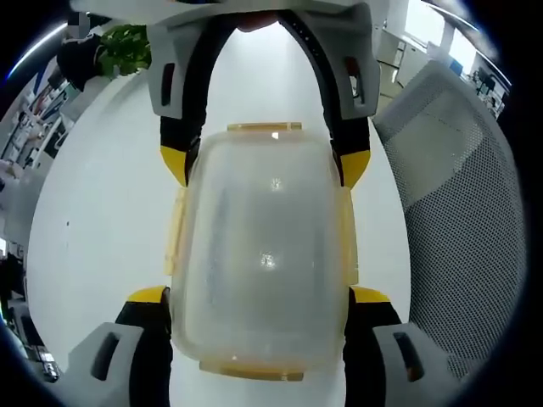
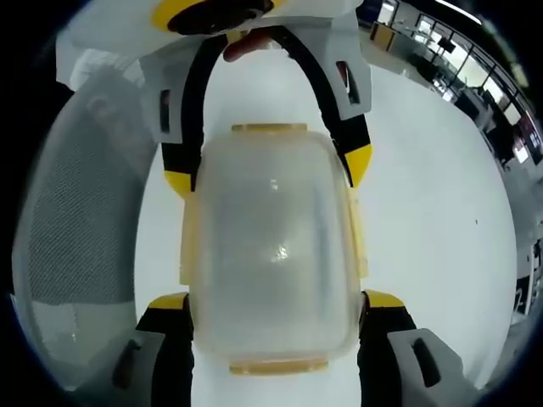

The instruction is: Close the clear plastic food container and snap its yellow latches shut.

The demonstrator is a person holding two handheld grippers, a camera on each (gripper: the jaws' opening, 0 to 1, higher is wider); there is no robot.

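Note:
The clear plastic container [image 1: 263, 254] lies lid-up on the white table [image 1: 102, 220], with yellow latches along its sides [image 1: 175, 229] and at its ends [image 1: 263, 128]. My left gripper [image 1: 259, 297] straddles its near end, one yellow-tipped jaw against each long side. My right gripper [image 1: 265, 163] comes in from the opposite end and clasps the far sides the same way. In the right gripper view the container [image 2: 271, 246] sits between my right gripper [image 2: 276, 299] below and my left gripper [image 2: 268, 170] above. The lid lies flat on the box.
A grey mesh office chair [image 1: 458, 212] stands close beside the table, also seen in the right gripper view [image 2: 76, 220]. A green plant [image 1: 127, 47] stands at the table's far edge. Office desks and windows [image 2: 458, 59] lie beyond.

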